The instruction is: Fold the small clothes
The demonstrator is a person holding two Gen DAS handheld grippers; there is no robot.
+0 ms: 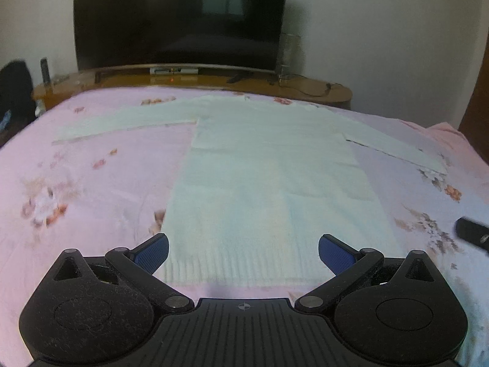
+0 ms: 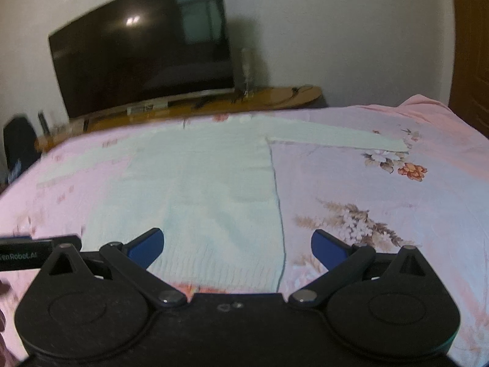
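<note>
A pale mint knitted sweater (image 1: 269, 177) lies flat on the pink floral bedsheet (image 1: 91, 189), hem toward me and both sleeves spread out sideways. My left gripper (image 1: 243, 252) hovers open just above the ribbed hem, its blue pads wide apart with nothing between them. In the right wrist view the same sweater (image 2: 198, 189) fills the left half. My right gripper (image 2: 237, 246) is open over the sweater's lower right corner, straddling its side edge. The sweater's right sleeve (image 2: 336, 139) stretches toward the bed's far right.
A large dark television (image 1: 180, 18) stands on a wooden cabinet (image 1: 305, 88) beyond the bed's far edge. Cables lie on the cabinet. The other gripper's black body (image 1: 472, 234) shows at the right edge of the left wrist view. A wooden door (image 2: 470, 39) is at far right.
</note>
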